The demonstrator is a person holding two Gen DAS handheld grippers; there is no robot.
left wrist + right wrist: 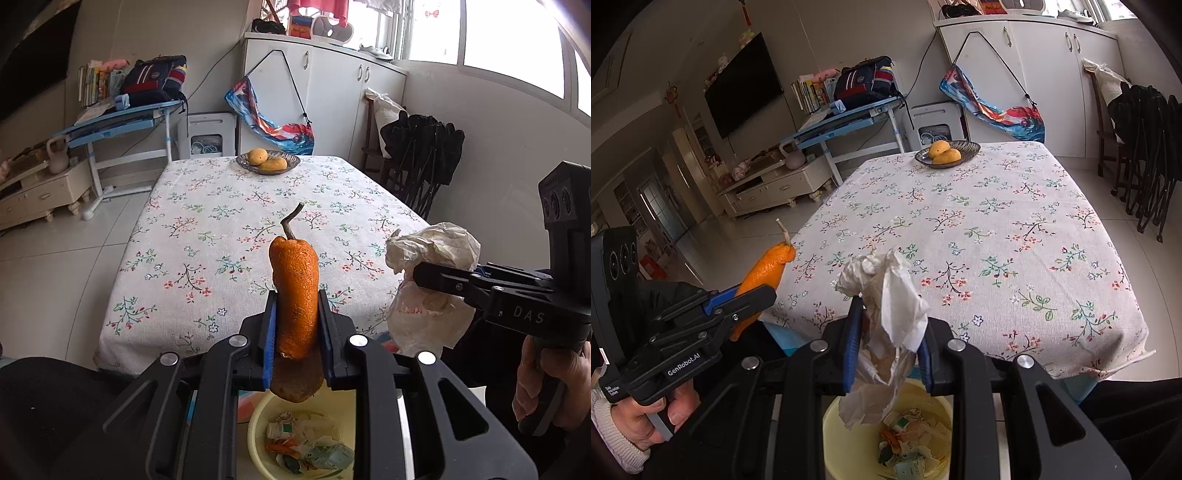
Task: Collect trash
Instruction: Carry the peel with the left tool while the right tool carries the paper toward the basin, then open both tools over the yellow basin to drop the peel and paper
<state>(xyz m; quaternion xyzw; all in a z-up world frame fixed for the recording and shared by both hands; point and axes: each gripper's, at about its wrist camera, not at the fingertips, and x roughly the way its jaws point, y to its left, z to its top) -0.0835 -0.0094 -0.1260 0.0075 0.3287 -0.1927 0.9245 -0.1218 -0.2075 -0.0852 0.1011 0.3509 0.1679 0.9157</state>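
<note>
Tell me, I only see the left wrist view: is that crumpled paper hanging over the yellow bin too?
Observer: Yes. In the right wrist view, the crumpled paper sits between the right gripper's blue pads, and its tail dangles over the yellow bin.
Operator: What holds the gripper with the orange peel?
Observer: A hand in a white knitted cuff holds the left gripper, which is clamped on the orange peel.
Operator: Any writing on that gripper?
Observer: Yes, its side reads "GenRobot.AI".
</note>
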